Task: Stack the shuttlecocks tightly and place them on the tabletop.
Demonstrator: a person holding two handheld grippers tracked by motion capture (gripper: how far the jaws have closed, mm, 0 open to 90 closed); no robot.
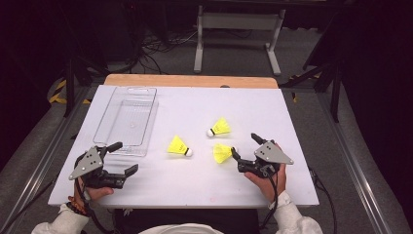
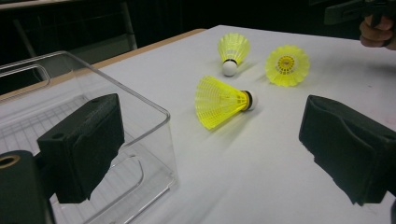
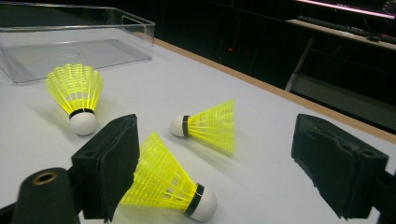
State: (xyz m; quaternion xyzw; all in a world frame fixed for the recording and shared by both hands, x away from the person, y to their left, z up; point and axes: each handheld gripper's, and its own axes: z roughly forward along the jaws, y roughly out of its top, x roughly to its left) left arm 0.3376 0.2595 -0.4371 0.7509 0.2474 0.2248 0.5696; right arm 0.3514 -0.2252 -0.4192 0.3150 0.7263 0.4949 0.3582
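Three yellow shuttlecocks with white corks lie on the white table [image 1: 160, 187]. The middle one [image 1: 178, 146] [image 2: 219, 100] lies ahead of my left gripper [image 1: 122, 158] [image 2: 212, 135], which is open and holds nothing. The far one [image 1: 219, 127] [image 3: 210, 126] lies with its cork to the left. The nearest one [image 1: 223, 152] [image 3: 168, 186] lies between the jaws of my right gripper [image 1: 245, 145] [image 3: 215, 163], its skirt against the left jaw and well apart from the right jaw. The right gripper is open.
A clear plastic tray [image 1: 109, 119] [image 2: 154, 121] [image 3: 140, 23] stands at the table's left, with my left gripper's left jaw beside its near corner. Beyond the table's wooden far edge [image 1: 190, 80] are a metal stand and cables on the floor.
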